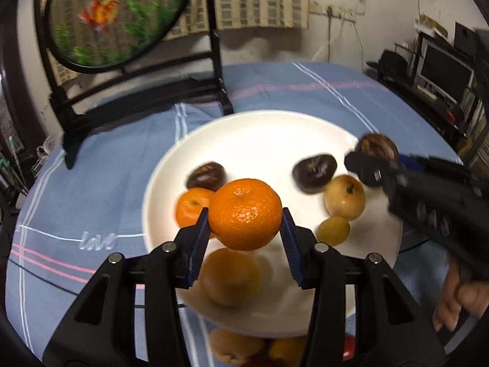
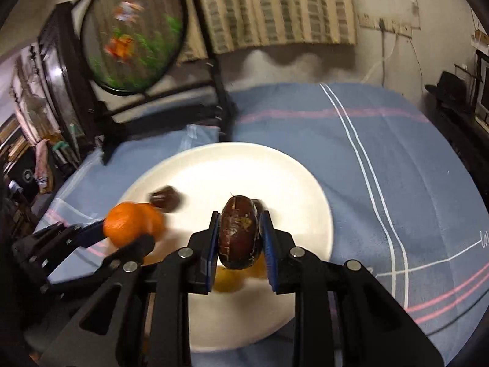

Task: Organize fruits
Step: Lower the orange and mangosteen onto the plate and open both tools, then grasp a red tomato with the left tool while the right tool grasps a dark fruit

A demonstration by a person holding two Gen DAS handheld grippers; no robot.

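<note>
Tangerine [image 1: 244, 214] clamped in left fingers [image 1: 201, 229], chestnut [image 2: 240, 232] clamped in right fingers [image 2: 270, 244], plate [image 2: 290, 183] fruit blurred, partly hidden.

Here's the left claw [image 1: 245, 235] up close: matte black plastic arms, angular and braced, with triangular cut-outs along the outer struts. Round silver screw heads sit at each pivot, four across. The fingers [image 1: 199, 244] wear ribbed blue pads on their inner faces. Now the right claw [image 2: 241, 249], same build: black linkage, silver pivot screws, blue ridged pads. Seen from the side it shows a row of small bolts. A bare hand [image 1: 458, 302] grips its handle.
</note>
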